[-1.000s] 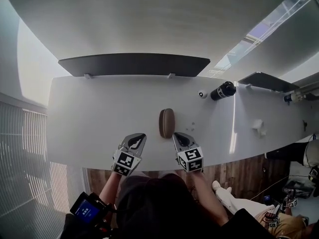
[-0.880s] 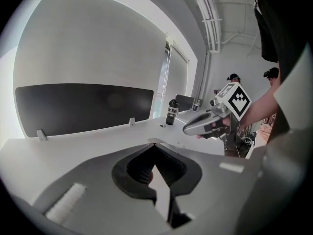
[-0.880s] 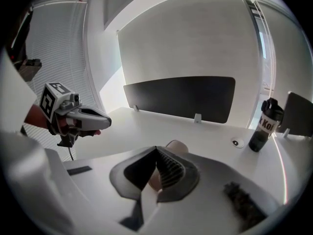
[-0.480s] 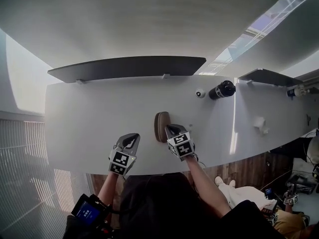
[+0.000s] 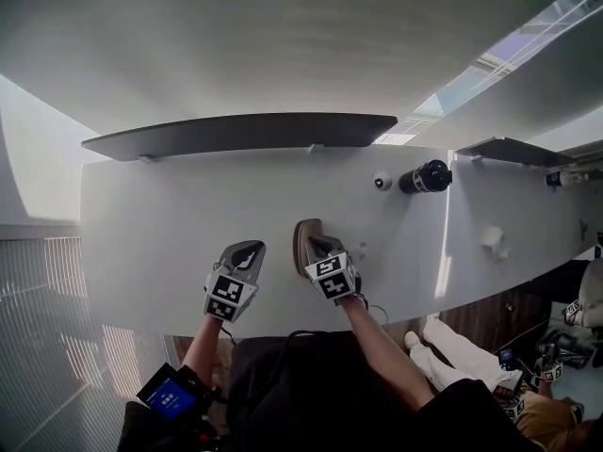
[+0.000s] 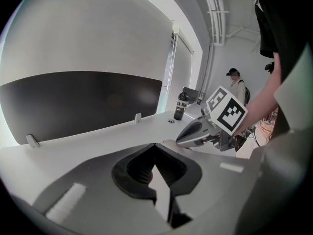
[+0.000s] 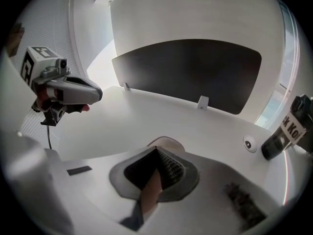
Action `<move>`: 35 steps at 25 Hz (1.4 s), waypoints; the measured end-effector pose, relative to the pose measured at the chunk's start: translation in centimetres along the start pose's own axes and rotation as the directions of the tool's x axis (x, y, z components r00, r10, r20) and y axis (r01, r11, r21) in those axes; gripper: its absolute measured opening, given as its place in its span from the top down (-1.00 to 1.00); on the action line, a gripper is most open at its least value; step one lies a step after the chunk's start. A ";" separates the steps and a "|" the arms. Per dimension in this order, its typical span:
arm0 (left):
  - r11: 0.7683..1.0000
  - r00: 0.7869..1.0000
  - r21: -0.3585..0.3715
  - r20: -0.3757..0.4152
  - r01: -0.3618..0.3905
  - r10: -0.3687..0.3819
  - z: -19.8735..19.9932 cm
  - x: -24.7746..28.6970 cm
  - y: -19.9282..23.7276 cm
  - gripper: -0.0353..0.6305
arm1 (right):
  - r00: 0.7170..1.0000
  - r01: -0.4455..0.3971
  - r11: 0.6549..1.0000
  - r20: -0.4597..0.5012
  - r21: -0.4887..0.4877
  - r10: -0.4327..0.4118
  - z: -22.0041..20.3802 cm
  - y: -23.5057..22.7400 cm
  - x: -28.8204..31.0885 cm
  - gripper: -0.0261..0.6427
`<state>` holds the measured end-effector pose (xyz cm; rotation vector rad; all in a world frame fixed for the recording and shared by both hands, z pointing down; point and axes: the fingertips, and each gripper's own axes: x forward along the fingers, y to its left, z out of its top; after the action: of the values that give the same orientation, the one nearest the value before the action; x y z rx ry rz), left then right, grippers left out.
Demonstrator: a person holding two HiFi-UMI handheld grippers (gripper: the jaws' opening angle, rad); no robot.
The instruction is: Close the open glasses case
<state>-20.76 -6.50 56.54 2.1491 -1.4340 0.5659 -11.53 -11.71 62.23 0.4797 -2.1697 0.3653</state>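
The brown glasses case (image 5: 302,237) is lying on the white bench (image 5: 160,234), near the middle of its near edge, with its long axis running from that edge toward the far one. Whether its lid is up or already down is not showing clearly in any view. The right gripper (image 5: 315,243) is pointing steeply down over the case's right half, its jaws pressed together with nothing between them. In the right gripper view the case's rounded tan end (image 7: 166,143) is showing just beyond the meeting tips. Contact between tips and case cannot be confirmed. Joined jaws are probably serving here as a single blunt pusher, suited to pressing a lid down rather than pinching it. The left gripper (image 5: 247,250) is hovering over bare bench just left of the case, clearly apart from it, jaws likewise pressed together and empty. It is likely waiting there to brace the case should it slide under the push. Farther out, toward the far right of the bench, a black bottle (image 5: 424,174) is lying beside a small white round object (image 5: 382,181), both well clear of the work. A dark divider panel (image 5: 240,132) is standing along the far edge.
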 end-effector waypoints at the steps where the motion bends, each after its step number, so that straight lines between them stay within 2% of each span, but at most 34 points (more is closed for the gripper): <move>1: 1.000 1.000 -0.003 -0.001 0.004 -0.004 -0.1 0.3 0.1 0.87 | 1.000 -0.004 1.000 0.006 0.013 0.003 -0.1 0.0 0.2 0.90; 4: 1.000 1.000 -0.007 -0.006 0.014 -0.014 -0.4 0.8 0.0 0.87 | 0.999 -0.032 0.999 0.025 0.040 0.031 -0.3 0.5 0.5 0.90; 9: 0.999 0.999 0.000 -0.012 0.035 -0.035 -0.8 1.7 0.0 0.87 | 0.997 -0.070 0.998 0.034 0.001 0.070 0.0 1.5 1.3 0.90; 14: 0.999 0.999 -0.008 -0.018 0.050 -0.050 -1.2 2.9 -0.2 0.87 | 0.996 -0.084 0.996 0.037 0.012 0.084 -0.2 1.5 1.9 0.90; 19: 0.998 0.997 -0.013 -0.036 0.063 -0.064 -1.3 3.6 -0.8 0.87 | 0.994 -0.100 0.994 0.028 -0.052 0.102 0.0 1.6 2.3 0.90; 29: 0.997 0.995 -0.029 -0.060 0.078 -0.080 -2.6 3.7 -2.2 0.87 | 0.995 -0.099 0.992 0.013 -0.081 0.100 -0.2 1.9 2.1 0.90; 33: 0.996 0.995 -0.032 -0.057 0.080 -0.082 -2.9 3.9 -1.9 0.87 | 0.989 -0.146 0.989 -0.019 0.000 0.146 -0.9 2.6 2.1 0.90; 35: 0.996 0.995 -0.034 -0.059 0.083 -0.085 -3.0 4.1 -2.0 0.87 | 0.982 -0.182 0.983 -0.040 0.006 0.182 -2.0 3.5 1.5 0.90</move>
<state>-17.62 -7.05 60.97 2.1380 -1.3058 0.5680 -12.52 -8.10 64.31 0.2729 -2.1797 0.4739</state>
